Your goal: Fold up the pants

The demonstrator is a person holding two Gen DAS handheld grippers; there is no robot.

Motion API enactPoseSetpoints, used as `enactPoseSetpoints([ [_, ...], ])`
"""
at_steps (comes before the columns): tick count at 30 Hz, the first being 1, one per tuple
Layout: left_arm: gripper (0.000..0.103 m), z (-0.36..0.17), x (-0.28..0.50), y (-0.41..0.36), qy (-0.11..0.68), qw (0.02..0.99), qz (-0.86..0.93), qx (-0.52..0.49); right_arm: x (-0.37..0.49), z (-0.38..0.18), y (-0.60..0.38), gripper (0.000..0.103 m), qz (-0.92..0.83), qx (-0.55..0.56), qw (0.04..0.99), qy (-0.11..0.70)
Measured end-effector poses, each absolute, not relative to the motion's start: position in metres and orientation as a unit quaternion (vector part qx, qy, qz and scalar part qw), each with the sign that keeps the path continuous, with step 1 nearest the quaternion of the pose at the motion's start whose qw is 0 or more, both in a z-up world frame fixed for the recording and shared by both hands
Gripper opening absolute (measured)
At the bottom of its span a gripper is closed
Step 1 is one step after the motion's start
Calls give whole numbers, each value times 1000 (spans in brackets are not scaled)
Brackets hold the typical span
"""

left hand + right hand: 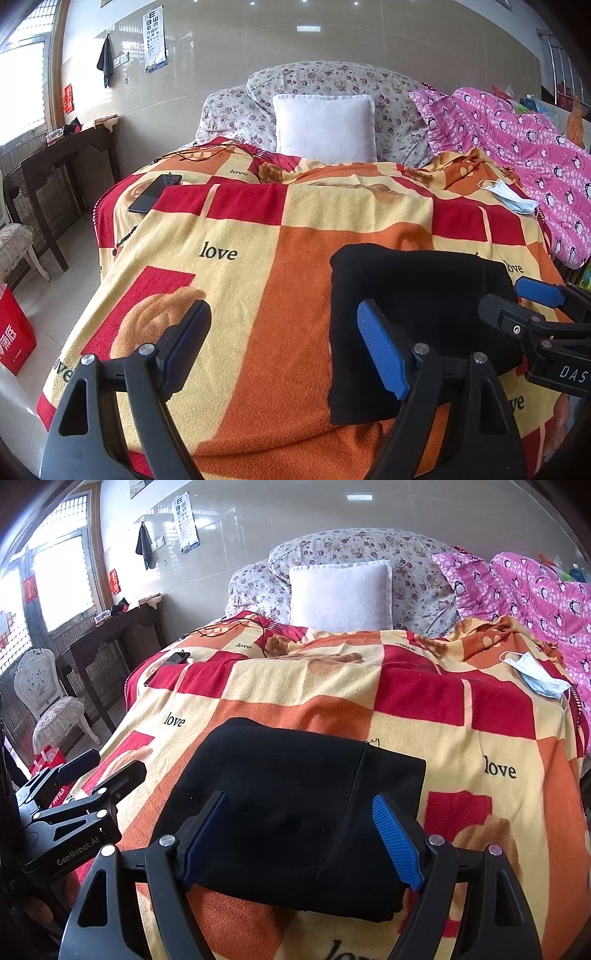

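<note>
Black pants [295, 812] lie folded on the blanket [461, 775]; left gripper [284, 347] and right gripper [303, 842] both gape empty. Snagging an edge risks unfolding.

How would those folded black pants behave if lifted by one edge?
The black pants are soft knit, so they would likely droop and unfold. Pushed, they would probably drag on the fuzzy blanket rather than slide.

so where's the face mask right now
The face mask lies on the far right side of the blanket, beside the pink penguin quilt, well beyond the folded black pants.
</note>
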State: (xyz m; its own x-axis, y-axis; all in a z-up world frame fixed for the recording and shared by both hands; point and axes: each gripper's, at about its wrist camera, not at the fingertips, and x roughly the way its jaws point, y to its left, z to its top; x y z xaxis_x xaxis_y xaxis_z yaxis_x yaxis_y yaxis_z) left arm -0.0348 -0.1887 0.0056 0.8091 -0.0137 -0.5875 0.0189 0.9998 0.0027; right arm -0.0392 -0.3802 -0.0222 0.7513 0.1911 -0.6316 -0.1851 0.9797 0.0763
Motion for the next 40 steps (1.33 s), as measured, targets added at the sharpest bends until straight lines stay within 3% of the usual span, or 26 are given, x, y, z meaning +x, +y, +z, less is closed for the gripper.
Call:
enactPoseSetpoints([
  [40,84,6,-37,-198,299,954,-13,11,-40,-24,-378,82,97,-1,934,344],
])
